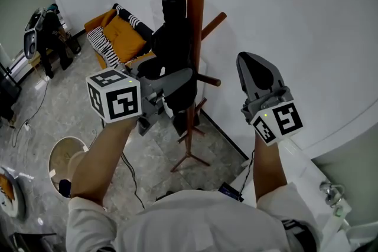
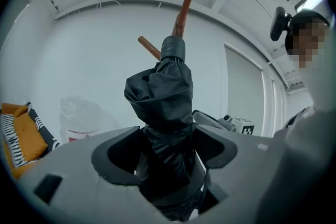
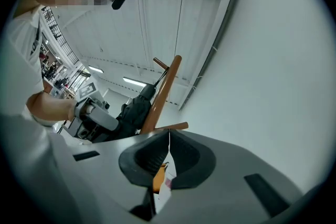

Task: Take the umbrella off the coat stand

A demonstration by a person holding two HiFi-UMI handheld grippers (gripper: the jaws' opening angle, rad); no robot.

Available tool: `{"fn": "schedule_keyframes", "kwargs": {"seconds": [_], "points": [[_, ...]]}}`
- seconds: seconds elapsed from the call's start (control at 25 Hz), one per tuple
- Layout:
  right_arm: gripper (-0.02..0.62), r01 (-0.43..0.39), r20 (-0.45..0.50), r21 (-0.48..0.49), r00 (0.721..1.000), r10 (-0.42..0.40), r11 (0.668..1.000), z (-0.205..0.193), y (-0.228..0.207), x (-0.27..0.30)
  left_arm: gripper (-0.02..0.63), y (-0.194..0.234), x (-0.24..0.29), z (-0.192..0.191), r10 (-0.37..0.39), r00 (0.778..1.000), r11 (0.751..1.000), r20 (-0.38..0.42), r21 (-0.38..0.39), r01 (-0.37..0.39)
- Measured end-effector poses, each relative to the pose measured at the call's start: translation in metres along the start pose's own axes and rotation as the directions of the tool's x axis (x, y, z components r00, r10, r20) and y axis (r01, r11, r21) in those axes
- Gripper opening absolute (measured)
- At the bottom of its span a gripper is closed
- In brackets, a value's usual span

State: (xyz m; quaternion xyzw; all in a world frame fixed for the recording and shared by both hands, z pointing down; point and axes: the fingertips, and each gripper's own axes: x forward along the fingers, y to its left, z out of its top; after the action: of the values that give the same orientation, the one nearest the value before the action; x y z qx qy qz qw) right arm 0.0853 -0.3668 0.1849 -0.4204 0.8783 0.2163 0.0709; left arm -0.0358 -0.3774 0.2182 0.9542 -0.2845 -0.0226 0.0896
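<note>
The black umbrella (image 1: 171,44) hangs in the middle of the head view. It stands up straight, right against the brown pole of the coat stand (image 1: 195,9). I think a peg near the top holds it up, so it is not off yet.

The left claw (image 1: 177,91) reaches in from the left, lying flat. Its two sides are spread wide apart and the fat, folded umbrella sits between them. In the left gripper view the umbrella fills the middle of the gap. The claw looks wide open so the thick cloth can fit inside. I do not think it is squeezing.

The right claw (image 1: 255,68) is on the right of the frame, well apart from the stand, pointing up at the white wall. Its sides are pressed together on a thin white slip (image 3: 163,186) with an orange bit. It looks like it is keeping out of the way.
</note>
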Motion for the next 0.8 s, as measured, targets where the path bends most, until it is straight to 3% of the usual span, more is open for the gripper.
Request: {"fn": "schedule_keyframes", "kwargs": {"seconds": [0.24, 0.8], "points": [[0.015, -0.010, 0.023, 0.027, 1.000, 0.009, 1.000, 0.005, -0.003, 0.011, 0.300, 0.003, 0.008, 0.007, 0.026, 1.000, 0.998, -0.005, 0.064, -0.025], [0.015, 0.007, 0.056, 0.045, 0.998, -0.009, 0.999, 0.008, -0.003, 0.009, 0.270, -0.007, -0.009, 0.031, -0.014, 0.999, 0.995, 0.036, 0.097, 0.010]]}}
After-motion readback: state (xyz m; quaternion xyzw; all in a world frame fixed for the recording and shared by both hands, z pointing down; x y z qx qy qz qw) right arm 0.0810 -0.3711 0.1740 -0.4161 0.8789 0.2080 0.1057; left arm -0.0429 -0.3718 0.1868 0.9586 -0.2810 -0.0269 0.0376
